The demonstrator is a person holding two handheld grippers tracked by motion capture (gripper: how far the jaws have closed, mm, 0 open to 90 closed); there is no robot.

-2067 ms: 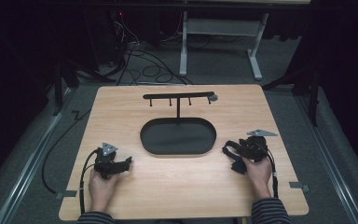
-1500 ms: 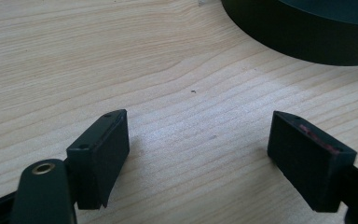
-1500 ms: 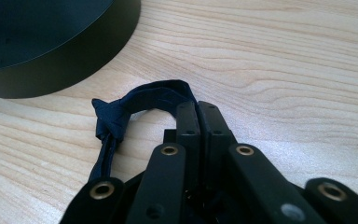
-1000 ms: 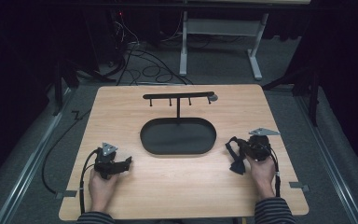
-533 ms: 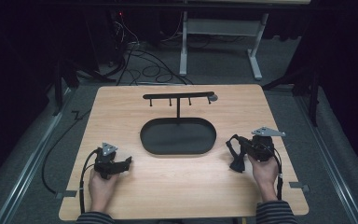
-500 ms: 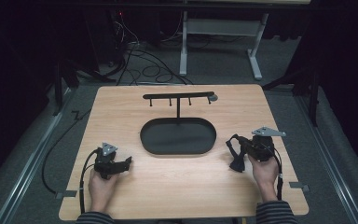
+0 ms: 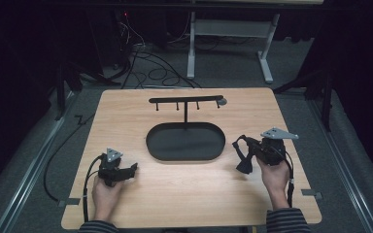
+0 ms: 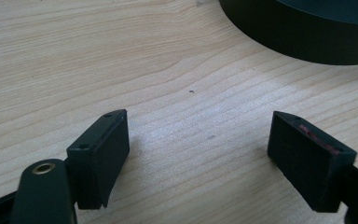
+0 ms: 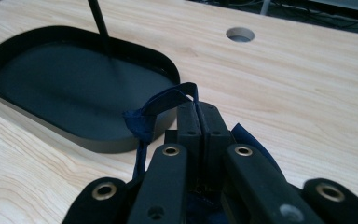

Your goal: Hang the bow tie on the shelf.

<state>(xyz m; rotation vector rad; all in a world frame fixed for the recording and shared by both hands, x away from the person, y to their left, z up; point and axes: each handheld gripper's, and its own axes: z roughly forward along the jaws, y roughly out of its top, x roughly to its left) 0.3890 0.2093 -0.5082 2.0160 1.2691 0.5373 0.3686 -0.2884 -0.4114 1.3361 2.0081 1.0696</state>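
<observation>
My right gripper (image 7: 245,146) is held over the table's right side, just right of the black oval tray (image 7: 184,143). It is shut on a dark blue fabric strap (image 9: 161,105), which loops out past the pressed-together jaws; in the high view the strap (image 7: 243,162) hangs down toward the wood. A black T-shaped hanging stand (image 7: 186,100) rises from the tray's far rim, and its post (image 9: 98,21) appears in the right gripper view. Resting on the wood at the front left, my left gripper (image 7: 134,168) is open with nothing between its jaws (image 8: 198,135). The tray's wall (image 8: 303,42) lies ahead of it.
A round cable hole (image 9: 240,33) is cut in the tabletop behind the tray, near the stand's right end. Cables trail from both grippers over the front edge. Beyond the table's far edge lie floor cables and a white desk frame (image 7: 228,29).
My right gripper has risen slightly and tilted with the blue strap in it. The left gripper has not moved.
</observation>
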